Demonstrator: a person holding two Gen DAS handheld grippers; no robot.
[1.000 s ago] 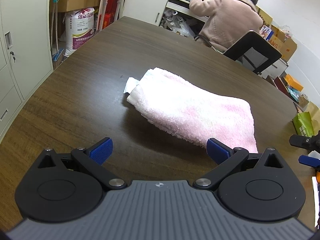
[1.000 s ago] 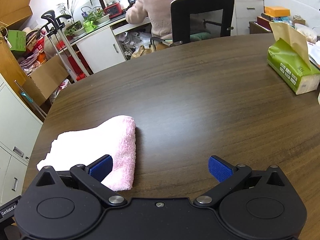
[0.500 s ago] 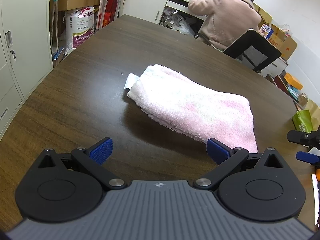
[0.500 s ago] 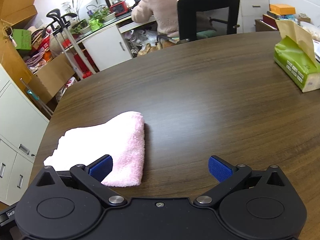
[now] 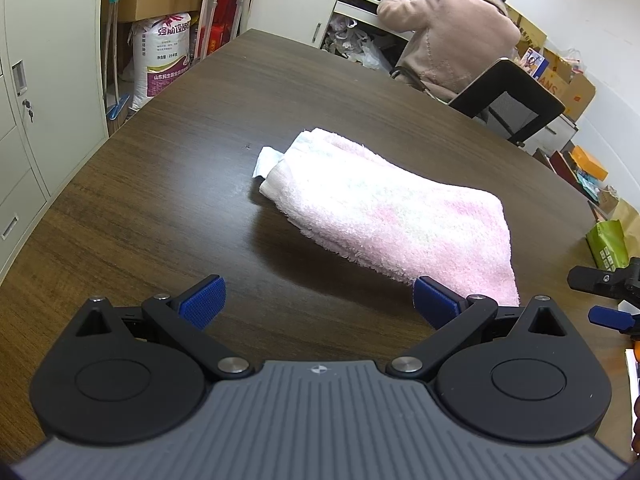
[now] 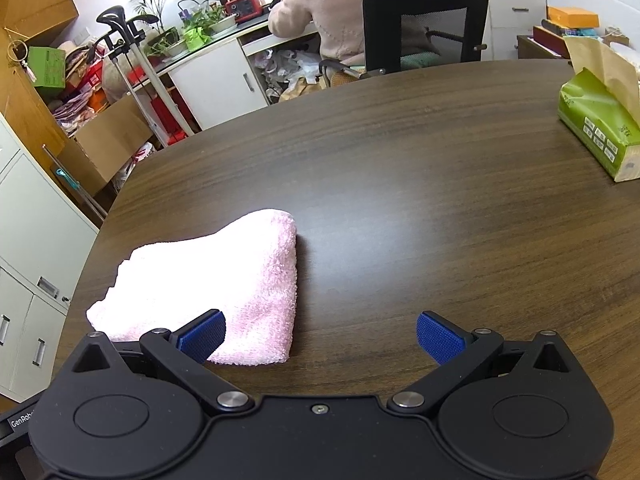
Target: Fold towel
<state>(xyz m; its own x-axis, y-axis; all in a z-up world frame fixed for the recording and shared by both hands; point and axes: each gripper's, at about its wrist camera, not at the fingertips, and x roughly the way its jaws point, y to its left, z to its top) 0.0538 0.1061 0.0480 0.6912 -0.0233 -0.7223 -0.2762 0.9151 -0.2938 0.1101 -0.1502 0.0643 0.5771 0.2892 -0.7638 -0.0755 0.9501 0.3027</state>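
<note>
A pink towel lies folded into a thick oblong on the dark wooden table, with a white label poking out at its far left end. My left gripper is open just short of the towel's near edge, nothing between its blue pads. In the right wrist view the same towel lies at lower left. My right gripper is open too, its left pad over the towel's near corner, not gripping it. The right gripper's tips show at the left wrist view's right edge.
A green tissue pack stands on the table at the far right. A person in a pink coat sits on a black chair beyond the table's far edge. Grey cabinets line the left side.
Both grippers have drawn back a little from the towel and stayed open. The towel has not moved on the table.
</note>
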